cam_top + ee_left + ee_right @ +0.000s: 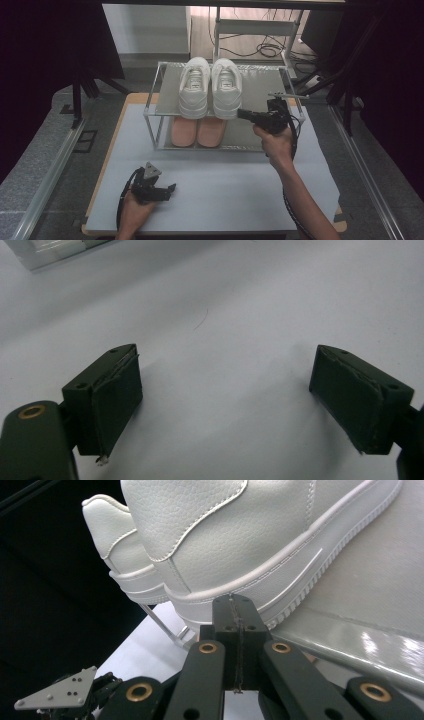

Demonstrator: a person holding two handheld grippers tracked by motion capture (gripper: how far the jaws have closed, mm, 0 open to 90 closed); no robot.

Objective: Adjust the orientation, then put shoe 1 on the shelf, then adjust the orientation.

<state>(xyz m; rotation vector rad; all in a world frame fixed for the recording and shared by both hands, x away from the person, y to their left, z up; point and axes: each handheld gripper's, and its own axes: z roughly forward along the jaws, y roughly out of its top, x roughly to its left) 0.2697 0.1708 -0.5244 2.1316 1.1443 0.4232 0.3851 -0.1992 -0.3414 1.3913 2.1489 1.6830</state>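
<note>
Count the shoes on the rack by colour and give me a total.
White sneakers: 2, one beside the other, on the rack's top shelf.
Pink shoes: 2, left and right, on the bottom shelf.
Total: 4 shoes.

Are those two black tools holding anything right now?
No. The left tool is open over bare table; the right tool is shut, empty, at the white shoe's heel.

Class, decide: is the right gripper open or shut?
Shut. In the right gripper view the right gripper has both jaws pressed together, empty, beside the white sneaker.
</note>
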